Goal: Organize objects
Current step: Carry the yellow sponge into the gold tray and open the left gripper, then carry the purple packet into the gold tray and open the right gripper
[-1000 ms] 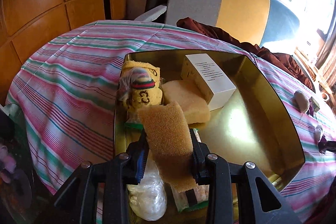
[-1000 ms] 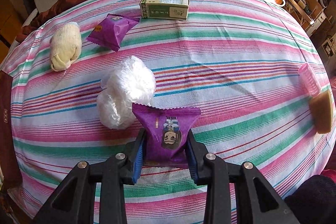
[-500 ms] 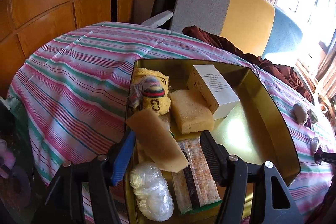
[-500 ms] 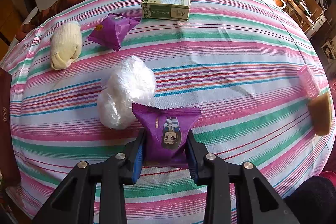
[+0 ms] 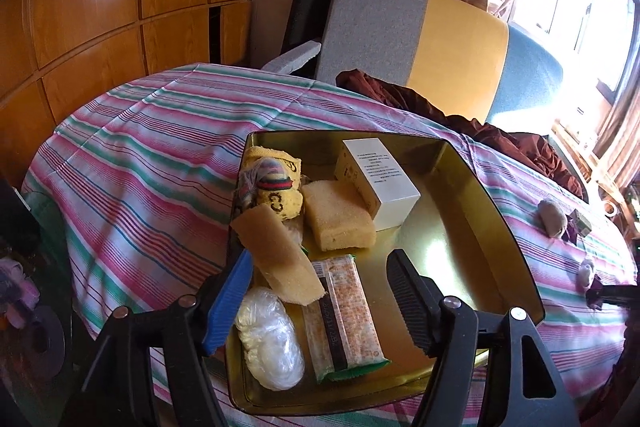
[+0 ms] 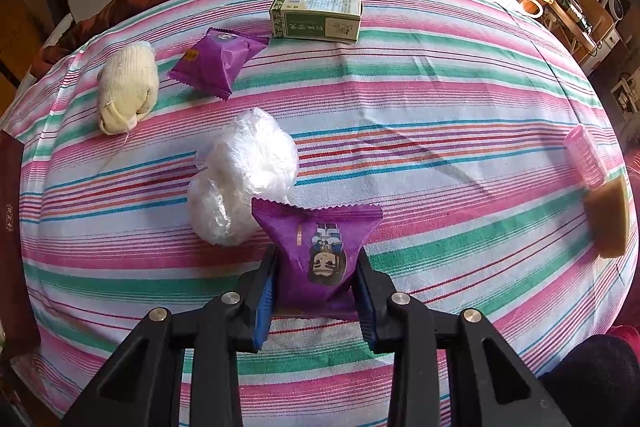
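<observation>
In tray (image 5: 500,227), sponge (image 5: 280,255) btwn opening left hand-held gripper (image 5: 320,291).

Tablecloth (image 6: 440,99): white ground with pink, green, teal and red stripes.
Tray (image 5: 480,227): shiny gold.
Box in tray (image 5: 380,183): white with black print, yellow side.
Sponge (image 5: 338,221): pale yellow.
Flat sponge piece (image 5: 280,259): tan.
Rolled sock (image 5: 276,187): yellow, with red and green band and dark letters.
Snack bar (image 5: 344,315): clear wrapper over orange, dark strip, green edge.
Plastic bag in tray (image 5: 272,339): translucent white.
Held sachet (image 6: 320,251): purple with a cartoon face.
Second sachet (image 6: 218,63): purple, orange spot.
Carton (image 6: 316,17): green and cream.
Cloth bundle (image 6: 128,87): cream.
Crumpled plastic (image 6: 240,175): white.
Roller (image 6: 586,155): pink.
Block (image 6: 608,219): brown.
Hand-held gripper pads (image 6: 264,303): blue on black.
</observation>
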### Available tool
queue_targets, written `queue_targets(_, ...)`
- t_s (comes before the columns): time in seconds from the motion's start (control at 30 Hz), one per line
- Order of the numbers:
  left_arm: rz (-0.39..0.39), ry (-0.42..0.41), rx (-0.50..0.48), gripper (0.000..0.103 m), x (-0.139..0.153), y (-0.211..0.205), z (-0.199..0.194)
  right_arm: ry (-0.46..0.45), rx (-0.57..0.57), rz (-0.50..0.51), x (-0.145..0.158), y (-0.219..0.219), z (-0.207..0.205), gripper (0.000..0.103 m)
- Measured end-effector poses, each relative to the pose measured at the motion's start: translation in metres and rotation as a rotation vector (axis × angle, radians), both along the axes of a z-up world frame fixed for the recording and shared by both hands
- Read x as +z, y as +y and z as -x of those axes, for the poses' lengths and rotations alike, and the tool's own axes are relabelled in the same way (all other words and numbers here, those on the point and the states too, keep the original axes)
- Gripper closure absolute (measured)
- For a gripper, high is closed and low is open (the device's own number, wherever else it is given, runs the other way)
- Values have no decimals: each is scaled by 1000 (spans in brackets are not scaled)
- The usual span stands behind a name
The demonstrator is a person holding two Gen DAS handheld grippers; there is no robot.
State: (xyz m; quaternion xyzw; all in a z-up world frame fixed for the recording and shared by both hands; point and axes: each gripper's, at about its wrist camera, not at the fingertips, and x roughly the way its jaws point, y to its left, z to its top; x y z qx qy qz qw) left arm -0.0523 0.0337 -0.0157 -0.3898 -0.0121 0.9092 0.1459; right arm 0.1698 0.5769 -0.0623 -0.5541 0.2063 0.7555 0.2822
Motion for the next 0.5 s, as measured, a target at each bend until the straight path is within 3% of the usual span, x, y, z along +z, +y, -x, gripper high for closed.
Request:
queue_targets(0.3, 9, -1, -27, 32, 0, 6, -16, 12, -9, 5, 7, 7, -10, 69)
queue_targets(0.5, 2, -4, -28, 31, -2, 1, -20, 69, -9, -9, 22, 13, -20, 70)
